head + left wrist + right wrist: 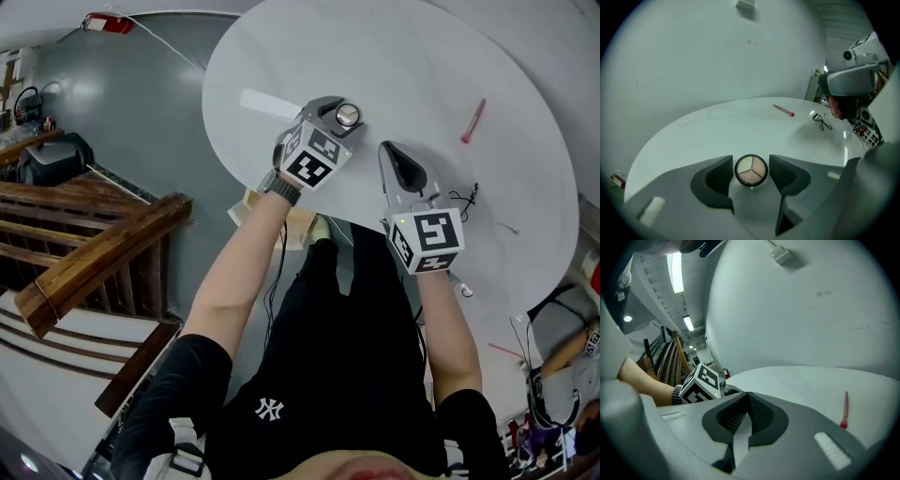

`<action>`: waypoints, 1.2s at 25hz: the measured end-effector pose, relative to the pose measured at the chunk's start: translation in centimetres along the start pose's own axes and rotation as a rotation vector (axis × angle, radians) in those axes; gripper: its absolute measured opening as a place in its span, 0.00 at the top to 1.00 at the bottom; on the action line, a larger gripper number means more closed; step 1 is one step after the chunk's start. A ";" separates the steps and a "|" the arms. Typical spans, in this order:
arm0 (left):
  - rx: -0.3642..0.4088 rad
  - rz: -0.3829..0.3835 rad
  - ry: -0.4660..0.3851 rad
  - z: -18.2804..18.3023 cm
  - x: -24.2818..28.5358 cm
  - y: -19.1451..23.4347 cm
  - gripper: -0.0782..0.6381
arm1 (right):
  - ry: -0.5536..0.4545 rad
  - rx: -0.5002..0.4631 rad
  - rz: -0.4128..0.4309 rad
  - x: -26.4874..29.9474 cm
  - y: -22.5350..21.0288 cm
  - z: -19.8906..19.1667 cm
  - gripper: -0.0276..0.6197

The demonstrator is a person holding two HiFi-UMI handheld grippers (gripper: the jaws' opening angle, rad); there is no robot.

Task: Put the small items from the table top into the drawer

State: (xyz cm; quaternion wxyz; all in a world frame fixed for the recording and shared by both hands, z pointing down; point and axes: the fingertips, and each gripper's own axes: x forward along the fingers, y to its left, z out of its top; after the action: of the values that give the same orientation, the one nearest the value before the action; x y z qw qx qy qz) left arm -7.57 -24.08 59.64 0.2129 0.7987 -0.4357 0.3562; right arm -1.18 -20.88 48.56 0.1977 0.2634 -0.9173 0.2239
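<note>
White round bench is seen carrying three small items: one round black-rimmed eyeshadow compact, one slim pink stick and one black eyelash curler. The compact is flanked by the left gripper, jaws parted, slim gaps showing — the right gripper is closed, empty.

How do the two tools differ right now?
The left tool has jaws apart, either side of the compact; the right tool has them together, empty. The left tool is at an item; the right tool sits short of the pink stick. Whether it grips the compact is unclear. Both hang over the table.
</note>
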 end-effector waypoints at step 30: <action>-0.017 -0.011 -0.066 -1.8 -6.9 -4.5 0.58 | 0.003 0.041 -0.040 -2.0 4.2 -2.0 0.92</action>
State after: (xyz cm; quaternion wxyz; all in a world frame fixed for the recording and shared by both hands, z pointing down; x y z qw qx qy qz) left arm -6.93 -16.76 55.44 0.2072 0.8105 -0.4411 0.3250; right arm -1.58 -15.87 47.91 0.1981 0.2851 -0.9068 0.2392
